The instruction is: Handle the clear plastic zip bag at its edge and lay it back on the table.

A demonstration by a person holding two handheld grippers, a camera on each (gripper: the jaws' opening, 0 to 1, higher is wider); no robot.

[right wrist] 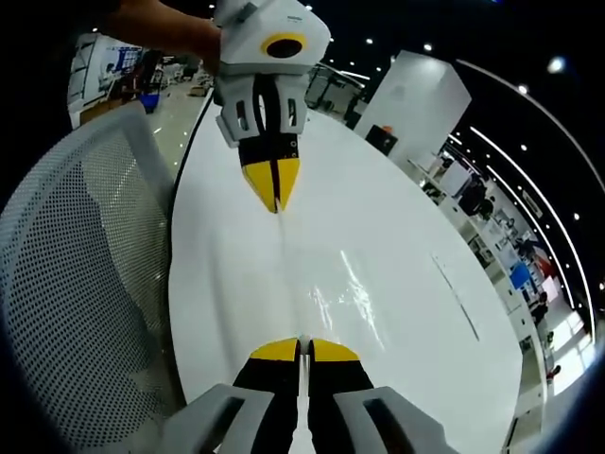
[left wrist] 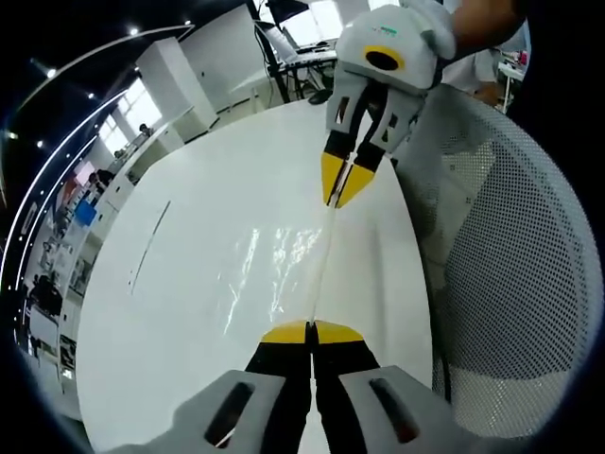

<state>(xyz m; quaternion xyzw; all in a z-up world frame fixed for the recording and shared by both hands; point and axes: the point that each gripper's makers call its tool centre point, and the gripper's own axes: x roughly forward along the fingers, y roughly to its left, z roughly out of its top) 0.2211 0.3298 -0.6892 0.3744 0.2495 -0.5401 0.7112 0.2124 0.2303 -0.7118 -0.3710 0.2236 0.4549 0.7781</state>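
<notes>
Two claws pinch one bag between them. In the left gripper view, the left claw sits at the bottom with its yellow tips together, clamped on the near end of the bag. The bag's edge runs as a thin taut line up to the right claw, which is clamped on the far end. The clear film shows mostly as glare hanging over the white surface. A mesh chair stands just beside the surface's edge.

In the right gripper view, the right claw is clamped on its end of the bag, and the left claw grips the opposite end. The surface lies underneath, with the chair alongside.

To lay the bag back well, I judge both claws should descend together, keeping the edge level and lightly taut, so the film settles flat before either lets go.
</notes>
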